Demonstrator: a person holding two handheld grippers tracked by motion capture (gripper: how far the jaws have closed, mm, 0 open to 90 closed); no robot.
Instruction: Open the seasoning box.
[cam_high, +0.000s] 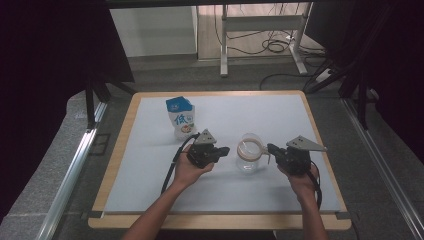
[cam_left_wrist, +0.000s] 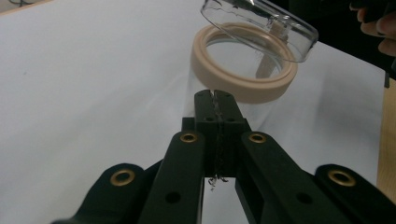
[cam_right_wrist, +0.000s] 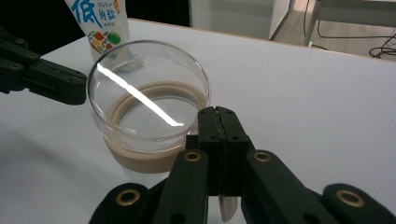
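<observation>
High view: we see the clear glass jar with a beige ring (cam_high: 248, 159) mid-table between both grippers. Left gripper view: our left gripper (cam_left_wrist: 216, 99) is closed, empty. Right gripper view: our right gripper (cam_right_wrist: 218, 115) pinches the raised clear lid's (cam_right_wrist: 149, 93) tab (cam_right_wrist: 227, 208); glass is fragile, slippery.

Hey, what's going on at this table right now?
A person at a white table works a handheld gripper in each hand around a clear glass jar with a tan rim. The right gripper is shut on a tab of the jar's clear lid, holding it tilted up above the opening. The left gripper, jaws closed and empty, sits just beside the jar. A blue and white bag stands behind, untouched.
</observation>
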